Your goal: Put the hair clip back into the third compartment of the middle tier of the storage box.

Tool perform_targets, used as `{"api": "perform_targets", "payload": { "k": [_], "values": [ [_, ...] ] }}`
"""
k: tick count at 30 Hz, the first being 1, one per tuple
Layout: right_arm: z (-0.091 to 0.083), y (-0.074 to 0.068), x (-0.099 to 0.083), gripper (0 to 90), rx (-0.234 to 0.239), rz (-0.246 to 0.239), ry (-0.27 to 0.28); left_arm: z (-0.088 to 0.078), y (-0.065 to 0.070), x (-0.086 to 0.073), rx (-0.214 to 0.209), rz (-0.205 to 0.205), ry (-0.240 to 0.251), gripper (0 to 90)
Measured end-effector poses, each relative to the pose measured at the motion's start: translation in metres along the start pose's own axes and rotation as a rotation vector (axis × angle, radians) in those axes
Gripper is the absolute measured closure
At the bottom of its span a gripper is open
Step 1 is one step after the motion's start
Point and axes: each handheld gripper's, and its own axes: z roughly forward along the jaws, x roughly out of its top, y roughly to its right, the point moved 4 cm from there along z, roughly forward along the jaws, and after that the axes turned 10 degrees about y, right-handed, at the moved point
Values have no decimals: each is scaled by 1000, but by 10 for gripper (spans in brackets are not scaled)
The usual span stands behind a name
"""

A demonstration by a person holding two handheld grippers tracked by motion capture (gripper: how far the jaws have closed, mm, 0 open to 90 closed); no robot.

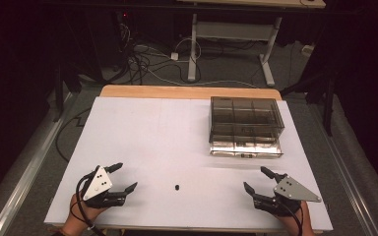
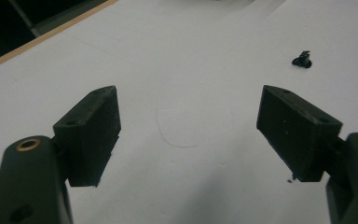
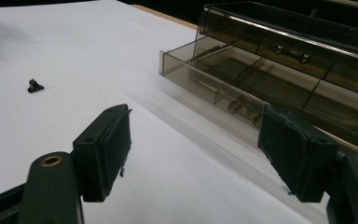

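White table (image 1: pixel 142 132) sitting nearly bare; we're hovering left tool (image 1: pixel 123 178) and right tool (image 1: pixel 259 180) spread wide, gripping nothing. Small black part (image 1: pixel 176 187) untouched, smoky drawer box (image 1: pixel 246 126) with bottom drawer pulled out, so guessing we're barely starting.

A white sheet covers most of the table (image 1: pixel 142 132), with bare wood showing along the far edge. Beyond it, tangled cables (image 1: pixel 138 59) lie on the grey floor beside the white legs of another desk (image 1: pixel 236 34).
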Motion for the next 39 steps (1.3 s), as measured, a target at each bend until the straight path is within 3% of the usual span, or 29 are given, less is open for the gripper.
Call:
{"api": "perform_targets", "payload": {
  "k": [8,10,14,24,26,39],
  "values": [
    [3,-5,0,262,20,-10,-10,-5,-5,4,18,16,13,205],
    [4,-6,1,264,25,-11,-10,-5,-6,3,15,4,9,205],
    [7,-9,5,305,48,-11,-8,-6,-5,2,14,14,3,205],
    [27,-29,14,296,188,-30,-47,-5,-6,-1,23,14,-16,205],
    [29,-33,15,296,199,-31,-50,-4,-6,-2,22,13,-19,205],
    [84,-87,18,321,405,-101,-121,-3,-6,-5,18,8,-38,205]
  ]
}}
